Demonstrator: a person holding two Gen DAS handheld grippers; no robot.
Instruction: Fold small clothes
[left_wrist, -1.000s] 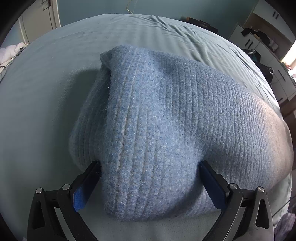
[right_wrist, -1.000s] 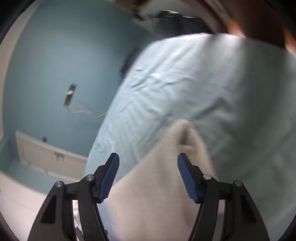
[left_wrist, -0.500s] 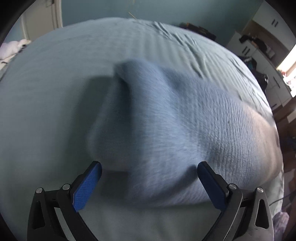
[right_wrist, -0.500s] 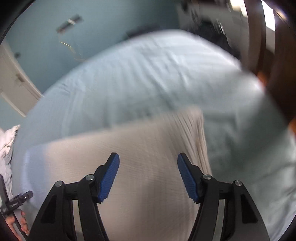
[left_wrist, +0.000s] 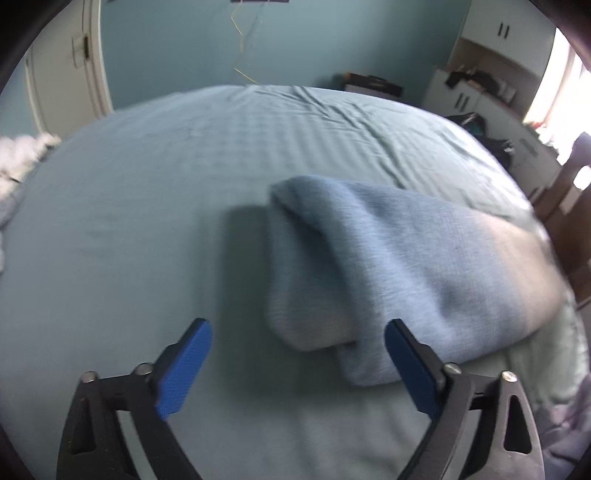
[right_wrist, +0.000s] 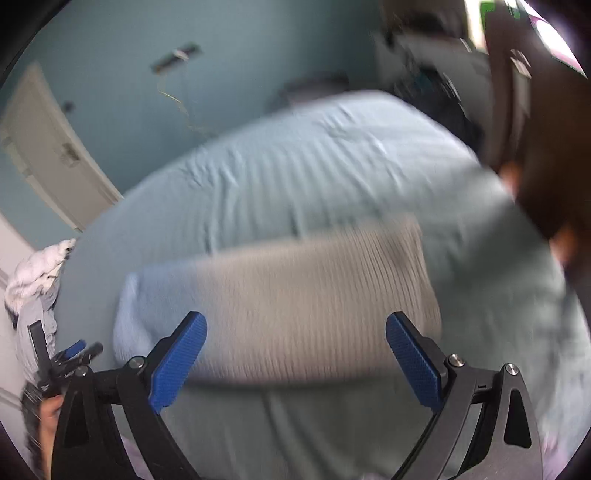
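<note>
Pale blue-green sheeting covers the bed (left_wrist: 155, 221), which fills most of both wrist views; the cloth shows a faint woven stripe and a few creases toward the far edge. Teal walls (left_wrist: 177, 48) close the room behind it, with a white door (left_wrist: 62, 74) at the left, thin wires (left_wrist: 242, 48) hanging from a wall fitting, and white cabinets (left_wrist: 476, 92) with dark clutter at the right beside a bright window. A heap of white and grey laundry (right_wrist: 37, 280) lies at the bed's left edge.

Blue ribbed knit garment (left_wrist: 406, 266): folded into a thick, rounded bundle lying flat on the bed, right of centre in the left wrist view, with one rolled edge uppermost and a shadow cast to its left. In the right wrist view the same garment (right_wrist: 295, 306) appears as a blurred oblong, its right part tinted beige by the light.

Left claw (left_wrist: 297, 365): blue-padded fingers wide apart though closing, above the garment's near end, which shows between them in the picture; the pads do not press on it. Right claw (right_wrist: 295, 360): jaws spreading, wide apart; the garment's near edge shows between the pads, not gripped. At the lower left of the right wrist view, the left claw's black frame is seen in a hand (right_wrist: 48, 417).
</note>
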